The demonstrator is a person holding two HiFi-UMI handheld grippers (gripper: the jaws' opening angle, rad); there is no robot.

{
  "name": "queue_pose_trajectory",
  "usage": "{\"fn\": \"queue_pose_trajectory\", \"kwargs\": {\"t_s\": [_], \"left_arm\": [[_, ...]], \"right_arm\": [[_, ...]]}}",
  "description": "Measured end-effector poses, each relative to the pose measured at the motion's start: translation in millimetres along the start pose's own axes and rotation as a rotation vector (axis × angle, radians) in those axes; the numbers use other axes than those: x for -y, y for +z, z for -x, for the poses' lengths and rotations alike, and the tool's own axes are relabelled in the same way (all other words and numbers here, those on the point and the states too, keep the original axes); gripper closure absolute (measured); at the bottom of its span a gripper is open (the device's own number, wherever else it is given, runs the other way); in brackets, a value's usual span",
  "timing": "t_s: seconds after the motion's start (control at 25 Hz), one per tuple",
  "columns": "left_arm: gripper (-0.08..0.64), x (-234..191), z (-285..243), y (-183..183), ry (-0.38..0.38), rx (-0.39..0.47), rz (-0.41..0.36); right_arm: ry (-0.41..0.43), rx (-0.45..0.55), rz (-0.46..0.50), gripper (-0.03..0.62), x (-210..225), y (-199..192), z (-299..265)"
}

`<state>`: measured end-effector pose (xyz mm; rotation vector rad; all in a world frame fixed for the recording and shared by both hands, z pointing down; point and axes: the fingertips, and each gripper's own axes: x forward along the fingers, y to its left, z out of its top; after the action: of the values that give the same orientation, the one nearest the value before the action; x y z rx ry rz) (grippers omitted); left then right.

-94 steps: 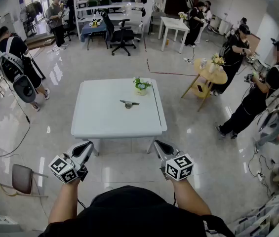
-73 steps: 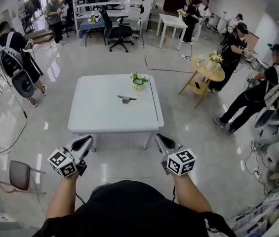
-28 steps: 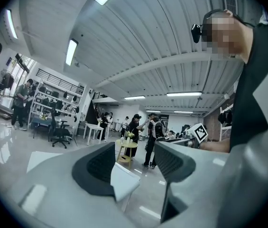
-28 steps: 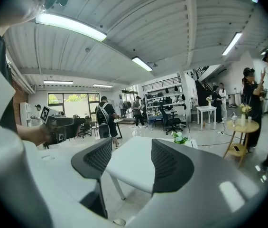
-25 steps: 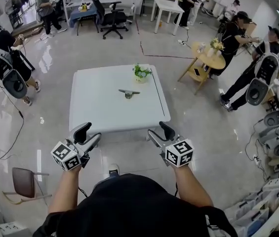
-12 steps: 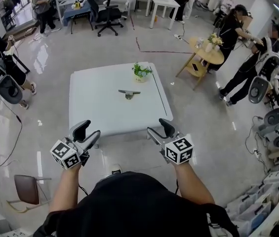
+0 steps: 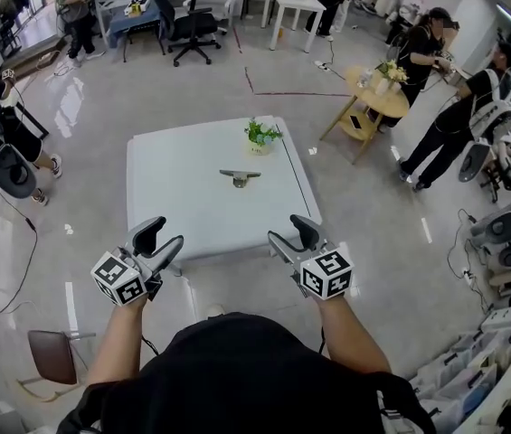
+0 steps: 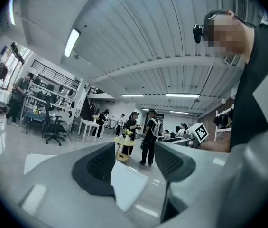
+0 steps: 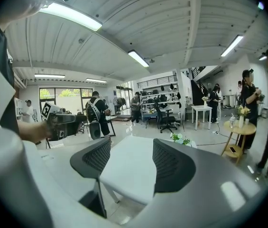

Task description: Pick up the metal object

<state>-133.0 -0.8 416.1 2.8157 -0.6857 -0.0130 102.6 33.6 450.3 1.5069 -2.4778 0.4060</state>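
Note:
The metal object [image 7: 240, 178], a small grey piece with a flat bar on top, lies near the middle of the square white table [image 7: 169, 197]. Both grippers hang in front of the table's near edge, well short of the object. My left gripper [image 7: 159, 239] is open and empty, as is my right gripper [image 7: 291, 235]. In the left gripper view the open left gripper [image 8: 134, 163] frames a table corner [image 8: 124, 184]. In the right gripper view the right gripper [image 9: 131, 163] frames the tabletop [image 9: 129, 167]. The metal object does not show in either gripper view.
A small potted plant [image 7: 261, 135] stands at the table's far edge, behind the metal object. A round wooden side table [image 7: 374, 98] and several people stand to the right. A brown chair [image 7: 49, 346] sits on the floor at lower left, and office chairs and desks at the back.
The table has drawn nearer, its near edge now just ahead of the grippers. Both grippers' jaws, close together in the earliest frames, now stand apart.

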Motion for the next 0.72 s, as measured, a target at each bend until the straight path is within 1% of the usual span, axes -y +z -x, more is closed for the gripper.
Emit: {"fn": "queue_pose_trajectory", "kwargs": {"t_s": [0.36,0.56,0.72], "left_arm": [[0.314,-30.0,-5.6,15.2,-0.046,-0.010,0.007],[0.314,-51.4,-2.7,21.2,-0.057,-0.002,0.006],[0.314,-58.3,1.5,25.7,-0.054,-0.002,0.012]], "right_arm": [[-0.034,-0.004,0.013,0.276,-1.2,18.8,-26.1],[-0.047,0.000,0.020,0.273,-2.9,27.5,-42.3],[-0.047,-0.001,0.028,0.272,-6.7,32.5,-50.2]]}}
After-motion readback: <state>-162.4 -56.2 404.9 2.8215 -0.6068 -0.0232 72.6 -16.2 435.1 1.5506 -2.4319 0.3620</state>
